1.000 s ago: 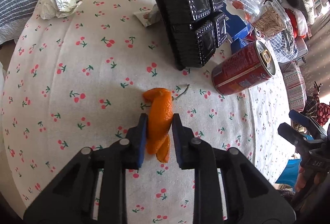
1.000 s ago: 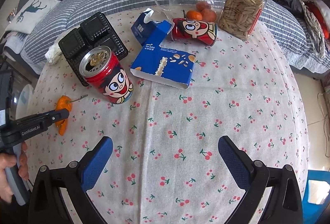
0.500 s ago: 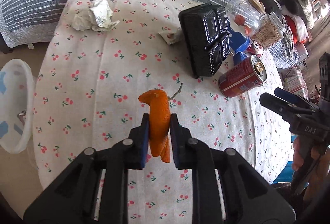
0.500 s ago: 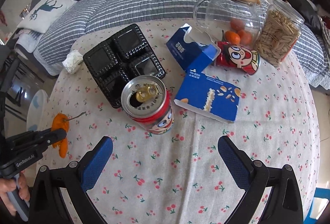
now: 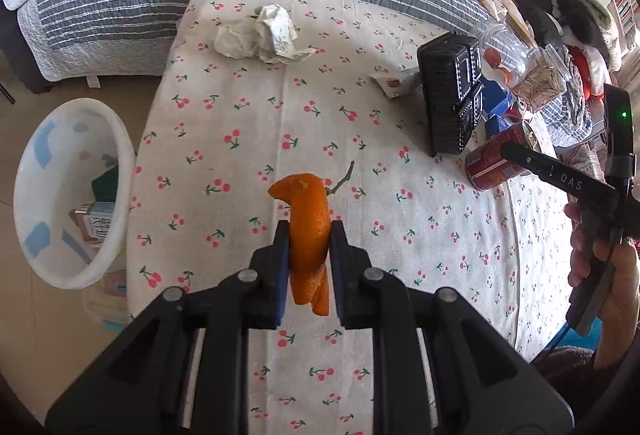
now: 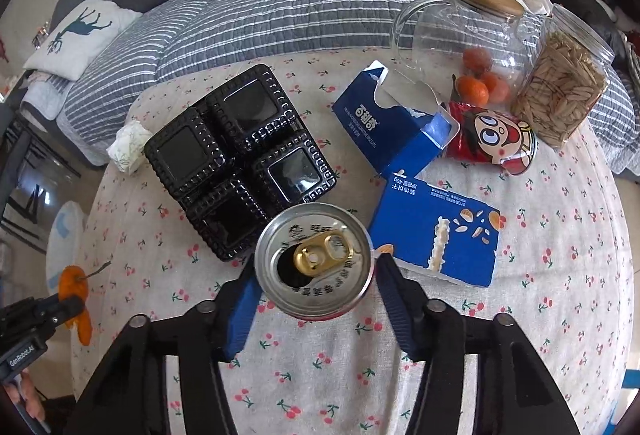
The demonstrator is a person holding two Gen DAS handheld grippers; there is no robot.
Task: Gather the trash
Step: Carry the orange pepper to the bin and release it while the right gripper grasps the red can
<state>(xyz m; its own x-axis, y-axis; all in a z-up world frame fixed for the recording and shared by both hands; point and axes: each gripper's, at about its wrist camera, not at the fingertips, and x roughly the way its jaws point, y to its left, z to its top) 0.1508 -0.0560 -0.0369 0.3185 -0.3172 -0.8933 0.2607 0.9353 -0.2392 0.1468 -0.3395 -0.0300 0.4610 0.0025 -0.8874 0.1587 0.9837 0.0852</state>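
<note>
Left tool [image 5: 308,267] clamps orange peel [image 5: 309,231], held above surface [image 5: 400,235]. Right tool [image 6: 316,303] jaws just closing around upright red can [image 6: 314,261]; pad contact unclear.

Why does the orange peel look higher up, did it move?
Yes. The left gripper has lifted the orange peel off the cherry tablecloth and carried it away from the black tray, toward the white bin.
</note>
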